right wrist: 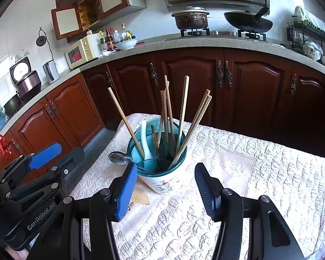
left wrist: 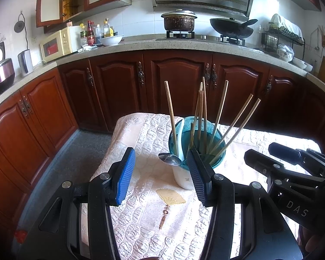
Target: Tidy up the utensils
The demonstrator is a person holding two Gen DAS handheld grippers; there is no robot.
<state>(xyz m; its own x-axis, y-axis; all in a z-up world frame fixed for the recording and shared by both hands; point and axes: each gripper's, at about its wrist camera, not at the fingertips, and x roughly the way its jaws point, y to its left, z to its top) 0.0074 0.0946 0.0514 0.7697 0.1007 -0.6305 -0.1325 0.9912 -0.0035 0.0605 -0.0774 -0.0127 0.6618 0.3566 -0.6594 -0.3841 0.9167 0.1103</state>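
quilted pale cloth (right wrist: 260, 173) over table, utensil holder (right wrist: 160, 173) standing on it

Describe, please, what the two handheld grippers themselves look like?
Both are black plastic frames with silver pivot bolts. The left gripper and right gripper each pair one ribbed blue pad with one darker ribbed pad. White lettering marks their bodies.

Teal-rim white floral holder (right wrist: 162, 182); pink quilted cloth (right wrist: 260, 173).
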